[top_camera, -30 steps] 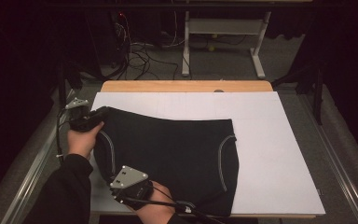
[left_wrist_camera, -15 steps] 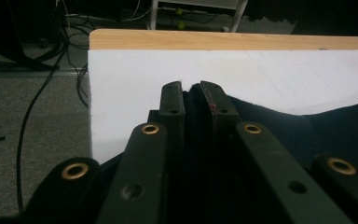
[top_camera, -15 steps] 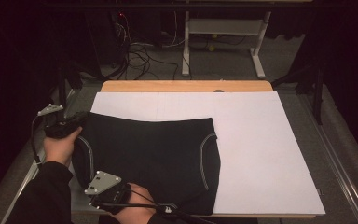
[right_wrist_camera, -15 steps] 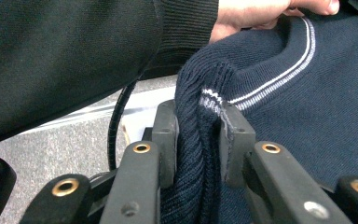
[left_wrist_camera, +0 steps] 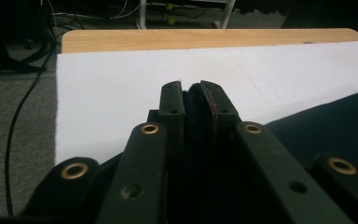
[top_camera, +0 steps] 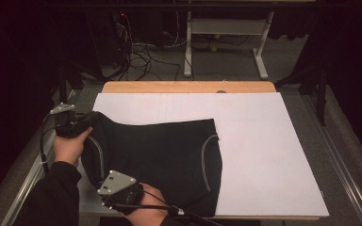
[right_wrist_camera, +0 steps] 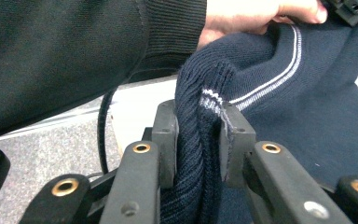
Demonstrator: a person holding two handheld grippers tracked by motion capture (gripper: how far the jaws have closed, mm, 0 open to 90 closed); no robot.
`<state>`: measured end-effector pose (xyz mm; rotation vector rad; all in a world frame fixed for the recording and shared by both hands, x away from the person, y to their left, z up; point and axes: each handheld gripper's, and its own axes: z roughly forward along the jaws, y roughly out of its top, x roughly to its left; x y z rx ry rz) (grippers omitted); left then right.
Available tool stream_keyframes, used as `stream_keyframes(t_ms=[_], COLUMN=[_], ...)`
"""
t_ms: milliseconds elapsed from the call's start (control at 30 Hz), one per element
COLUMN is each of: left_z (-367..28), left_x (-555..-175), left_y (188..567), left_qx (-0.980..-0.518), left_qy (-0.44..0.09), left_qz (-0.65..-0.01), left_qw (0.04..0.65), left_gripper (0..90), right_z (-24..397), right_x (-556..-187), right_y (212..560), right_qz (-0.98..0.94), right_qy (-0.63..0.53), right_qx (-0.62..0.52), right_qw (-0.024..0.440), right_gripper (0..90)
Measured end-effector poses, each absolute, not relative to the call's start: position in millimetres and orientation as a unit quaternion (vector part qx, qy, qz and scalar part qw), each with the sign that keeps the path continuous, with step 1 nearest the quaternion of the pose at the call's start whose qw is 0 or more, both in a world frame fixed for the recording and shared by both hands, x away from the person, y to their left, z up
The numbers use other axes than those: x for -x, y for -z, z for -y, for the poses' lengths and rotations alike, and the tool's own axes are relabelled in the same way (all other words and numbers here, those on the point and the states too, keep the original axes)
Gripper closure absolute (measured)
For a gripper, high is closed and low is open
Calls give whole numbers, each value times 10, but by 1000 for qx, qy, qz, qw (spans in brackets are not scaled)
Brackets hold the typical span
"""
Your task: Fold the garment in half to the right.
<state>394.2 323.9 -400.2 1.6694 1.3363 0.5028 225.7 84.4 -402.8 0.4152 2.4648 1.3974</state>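
A big white sheet (top_camera: 264, 155) covered most of the worktop (top_camera: 188, 86), and a strip of light wood showed along the far edge. On the left part of the sheet lay a dark blue knitted garment (top_camera: 169, 160), spread mostly flat, with thin pale stripes curving near its edges. Its left side was bunched and lifted a little where the two claws had it. A person's arms in dark sleeves came in from the near side. The left hand (top_camera: 68, 147) held the left claw (top_camera: 93, 118) at the far left corner of the garment, just at the left edge of the sheet. In the left gripper view, the left claw (left_wrist_camera: 192, 91) had its jaws pressed close together, with a thin fold of the dark cloth (left_wrist_camera: 335, 126) pinched between them. The right hand (top_camera: 146, 213) held the right claw (top_camera: 104, 184) at the near left corner of the garment, close to the near edge of the worktop. In the right gripper view, the right claw (right_wrist_camera: 198, 123) was pinching a thick ribbed fold of the garment (right_wrist_camera: 307, 126), and the cloth bulged up between the jaws. A small white stripe (right_wrist_camera: 210, 99) sat right at that pinched spot. Cables (top_camera: 141, 52) lay on the floor beyond the worktop.
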Motion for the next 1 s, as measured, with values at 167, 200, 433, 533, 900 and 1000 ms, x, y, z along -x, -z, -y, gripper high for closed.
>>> stream_keyframes(t_ms=[167,200,433,533,900,1000], left_z=[-2970,-2923,-2562,-2413,-1909,-1809], left_x=[-3998,-4010,-4082,-4116,-4234,-4263], left_y=[3915,3898,3827,3813,3802,3814], left_qx=[-697,-697,-705,-706,-723,-725], left_qy=[-208,-208,-213,-210,-213,-210], left_qz=[-526,-526,-516,-511,-498,-497], left_qw=[442,441,437,443,430,428], left_gripper=[765,765,765,762,763,762], right_z=[-595,-527,-156,1,468,575], right_x=[-2244,-2239,-2253,-2262,-2296,-2303], right_y=[3979,3971,3963,3977,4091,4123], right_qz=[-842,-839,-828,-822,-812,-809], right_qy=[-494,-496,-502,-508,-507,-506], right_qx=[-157,-162,-185,-194,-227,-234], right_qw=[152,155,167,172,181,184], right_gripper=[720,719,719,717,714,714])
